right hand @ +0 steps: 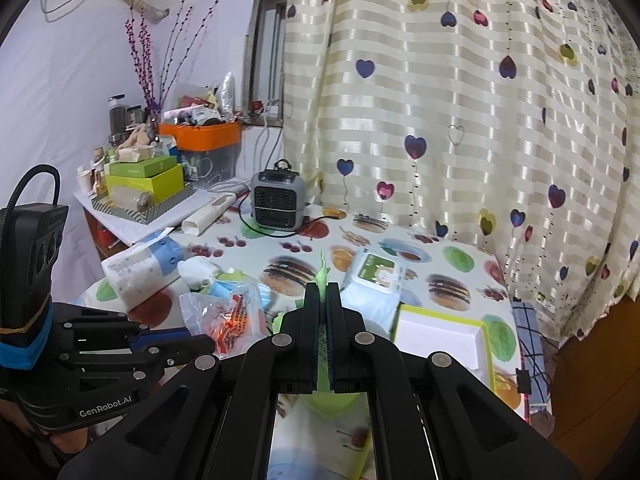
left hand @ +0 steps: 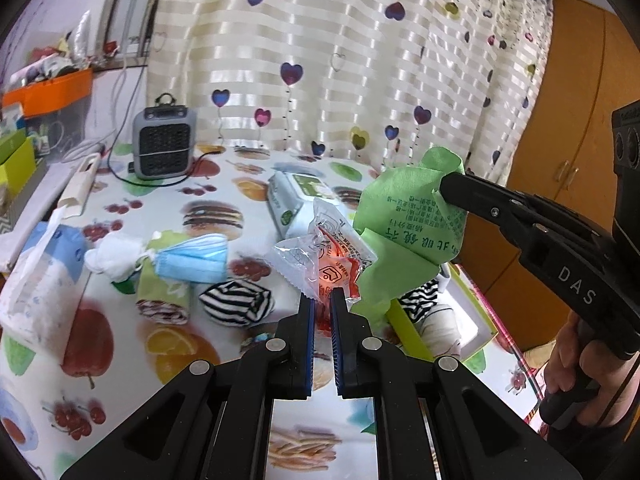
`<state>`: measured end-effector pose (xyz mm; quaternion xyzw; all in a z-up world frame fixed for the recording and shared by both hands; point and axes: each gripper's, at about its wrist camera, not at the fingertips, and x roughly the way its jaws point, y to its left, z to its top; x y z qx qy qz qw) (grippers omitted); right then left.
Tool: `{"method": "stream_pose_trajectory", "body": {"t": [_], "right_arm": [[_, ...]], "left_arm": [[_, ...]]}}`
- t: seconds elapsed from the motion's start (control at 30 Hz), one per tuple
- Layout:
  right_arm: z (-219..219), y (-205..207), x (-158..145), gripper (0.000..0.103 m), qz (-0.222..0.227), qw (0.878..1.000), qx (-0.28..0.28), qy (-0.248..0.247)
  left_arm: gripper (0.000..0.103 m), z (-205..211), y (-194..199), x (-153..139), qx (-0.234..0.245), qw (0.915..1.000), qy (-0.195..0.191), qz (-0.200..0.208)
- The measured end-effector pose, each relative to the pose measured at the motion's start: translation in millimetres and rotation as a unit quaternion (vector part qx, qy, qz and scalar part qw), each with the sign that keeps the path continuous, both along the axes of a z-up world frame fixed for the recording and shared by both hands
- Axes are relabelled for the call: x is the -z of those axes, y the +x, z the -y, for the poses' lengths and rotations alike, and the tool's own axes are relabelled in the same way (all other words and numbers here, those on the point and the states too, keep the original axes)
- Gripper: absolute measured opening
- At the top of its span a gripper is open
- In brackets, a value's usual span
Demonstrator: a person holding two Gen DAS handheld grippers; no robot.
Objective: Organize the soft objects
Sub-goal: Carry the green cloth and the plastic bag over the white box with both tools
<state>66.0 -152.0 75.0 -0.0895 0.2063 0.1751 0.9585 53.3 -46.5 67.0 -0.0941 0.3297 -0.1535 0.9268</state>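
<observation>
Left wrist view: the left gripper (left hand: 323,294), low centre, is clenched on a crinkly clear plastic packet with red print (left hand: 326,254); right of centre the right gripper (left hand: 445,188) pinches a crumpled green printed bag (left hand: 404,236). Right wrist view: green film shows between its closed fingers at centre; judging by this, carry both steadily to the white tray with yellow-green rim (right hand: 440,342), lower right.

Background: cream striped curtain (right hand: 460,120) with heart print hangs along the far edge of the table (right hand: 460,258), which has a fruit-and-burger print cover. Pale lilac wall (right hand: 60,92) at left, small window (right hand: 266,52) beside curtain. Wooden cabinet (left hand: 576,132) at right. Even indoor light.
</observation>
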Motion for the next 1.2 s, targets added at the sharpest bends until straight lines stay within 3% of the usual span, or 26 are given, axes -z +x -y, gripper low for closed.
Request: {"method": "stream_pose_trajectory", "body": {"t": [0.7,1.2], "right_arm": [[80.9,19.8,6.9,0.003,-0.004,0.996,0.081,0.023],[134.3,26.7,44.3,0.003,-0.050,0.990,0.130,0.038]], "left_arm": [[0.007,70.2,40.8,2.0,0.068,0.9976,0.008,-0.006],[0.007,106.5,64.7,15.2,0.098,0.9947,0.021,-0.023]]}}
